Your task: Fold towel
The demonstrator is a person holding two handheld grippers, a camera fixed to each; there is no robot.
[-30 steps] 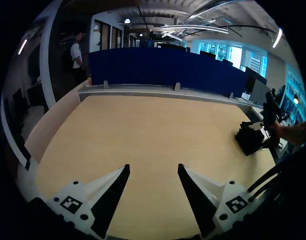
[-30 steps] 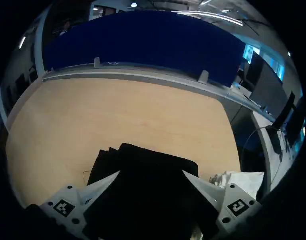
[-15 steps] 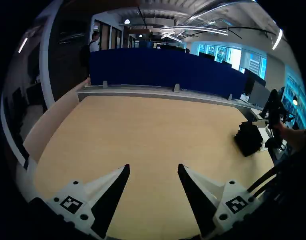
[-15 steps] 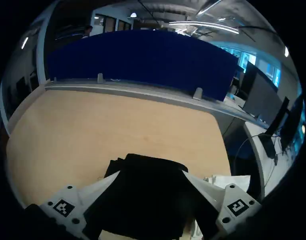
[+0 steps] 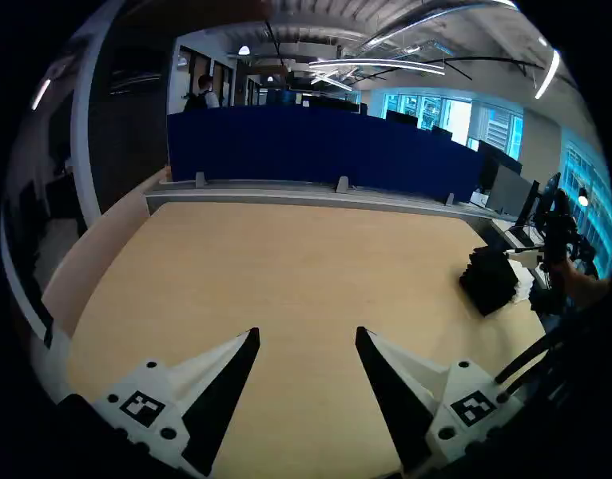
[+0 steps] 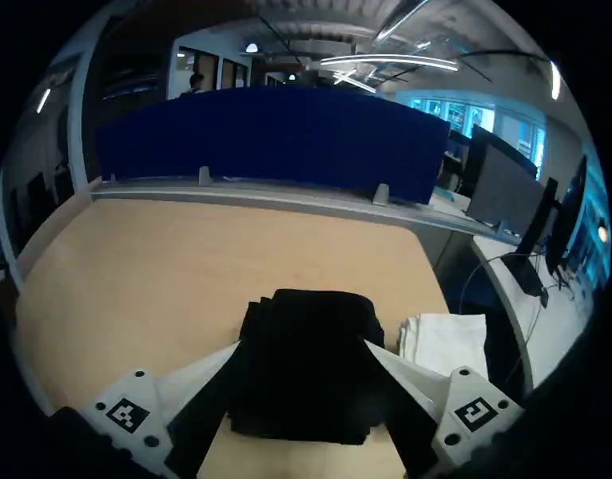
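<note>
A folded black towel (image 6: 310, 359) lies on the wooden table (image 6: 146, 271) near its right end. My right gripper (image 6: 302, 345) is open and hovers over it, one finger on each side of the towel, not pressing it. In the left gripper view the same black towel (image 5: 490, 279) sits far to the right, with a hand (image 5: 584, 286) holding the other gripper behind it. My left gripper (image 5: 306, 331) is open above bare table (image 5: 290, 255), with nothing between its fingers.
A folded white towel (image 6: 443, 343) lies just right of the black one, at the table's right edge. A blue partition (image 5: 322, 148) runs along the far edge of the table. Monitors (image 6: 498, 188) stand on the neighbouring desk. A person (image 5: 200, 88) stands behind the partition.
My right gripper has drawn back and up from the black towel, which now looks smaller; the white towel and bare table in front have come into view. The left gripper barely moved.
</note>
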